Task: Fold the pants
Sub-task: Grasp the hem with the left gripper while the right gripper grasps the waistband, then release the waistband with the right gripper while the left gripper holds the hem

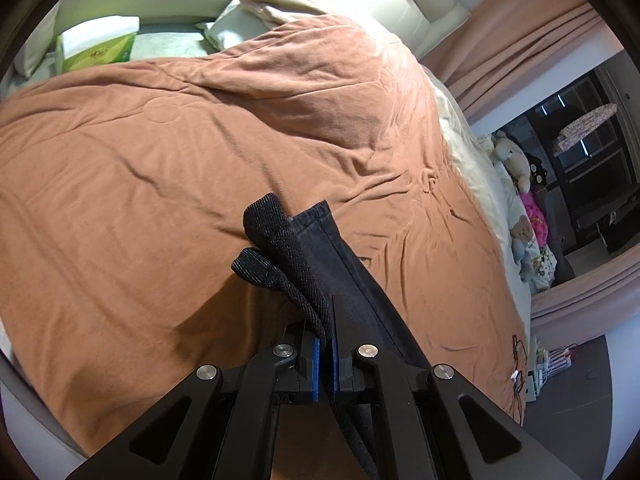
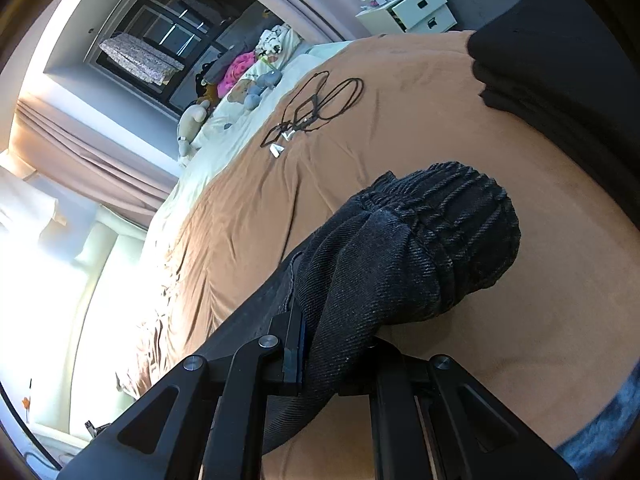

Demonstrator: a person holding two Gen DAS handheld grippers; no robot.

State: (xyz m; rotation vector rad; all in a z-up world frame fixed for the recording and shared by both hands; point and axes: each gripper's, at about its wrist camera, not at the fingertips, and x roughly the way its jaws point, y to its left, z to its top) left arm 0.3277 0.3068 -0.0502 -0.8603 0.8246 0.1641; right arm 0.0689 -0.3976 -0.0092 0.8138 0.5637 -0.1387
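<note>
Rust-brown bedspread (image 1: 160, 152) under both claws: left gripper (image 1: 325, 344) and right gripper (image 2: 316, 344) clamped on the dark pants (image 2: 400, 248); we should keep the hems ahead level while folding.

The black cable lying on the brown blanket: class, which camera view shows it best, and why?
The right wrist view: the black cable lies coiled in loops in the open on the brown blanket. The left wrist view shows only a small stretch of it at the blanket's far edge.
</note>
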